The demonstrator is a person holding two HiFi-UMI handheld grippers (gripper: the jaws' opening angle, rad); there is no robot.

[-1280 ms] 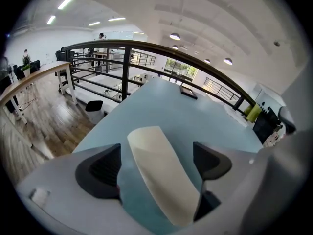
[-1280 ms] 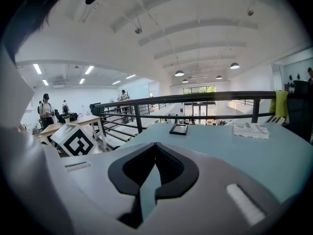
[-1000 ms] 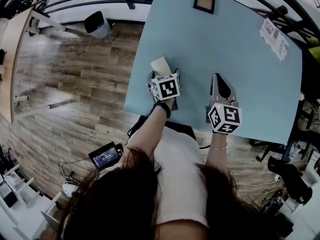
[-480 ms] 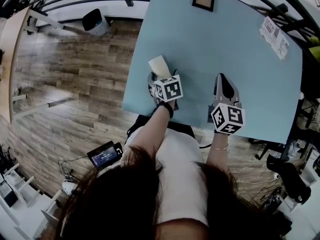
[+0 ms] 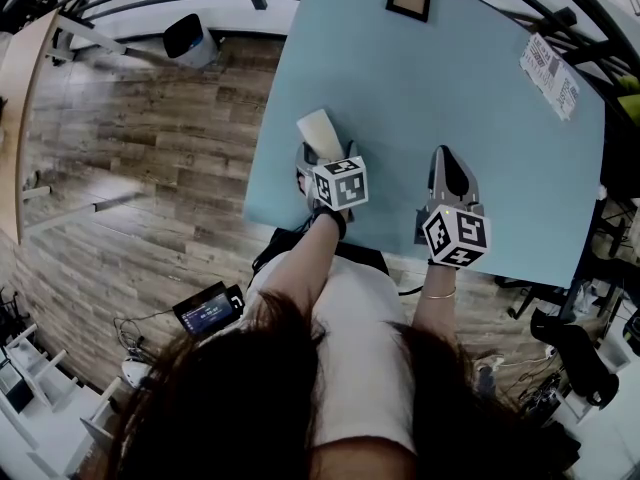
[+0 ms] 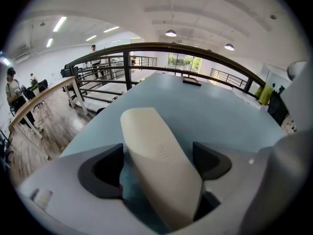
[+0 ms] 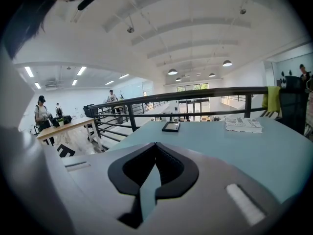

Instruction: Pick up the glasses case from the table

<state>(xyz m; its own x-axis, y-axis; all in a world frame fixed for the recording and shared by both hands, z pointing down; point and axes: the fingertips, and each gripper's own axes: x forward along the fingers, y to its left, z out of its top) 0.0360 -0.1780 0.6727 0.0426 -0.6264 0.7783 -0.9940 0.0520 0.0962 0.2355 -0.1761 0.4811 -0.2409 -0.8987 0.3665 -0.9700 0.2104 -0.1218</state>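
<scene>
Over the last second the left tool (image 6: 157, 164) has rolled a little at the wrist: in the head view its marker cube (image 5: 340, 183) shows a different face and sits slightly nearer the person, while the glasses case (image 6: 152, 141) now pokes out further beyond it, angled up and to the left. The right tool (image 7: 155, 151) has only drifted a touch to the right. I read this as the grasp being made and the lift beginning; whether the case has cleared the desk (image 5: 480, 98) cannot be told from these views.

The left tool is clamped on the case, its dark pads pressing both long sides, and the case lies skewed between them, not square to the jaws. It is held over the desk's near left corner, close to the edge above the wooden floor (image 5: 150, 168). The right tool has its jaws together with nothing in them and hangs over the near edge, well apart from the case.

The case is a cream, elongated shell with a rounded end and a smooth, matte skin, faintly embossed along its top. It looks rigid and a bit slick, so the skewed hold could let it pivot. The desk is a flat, pale blue, matte sheet. Far across it lie a small dark picture frame (image 5: 408, 1) and a printed booklet (image 5: 548, 73)
</scene>
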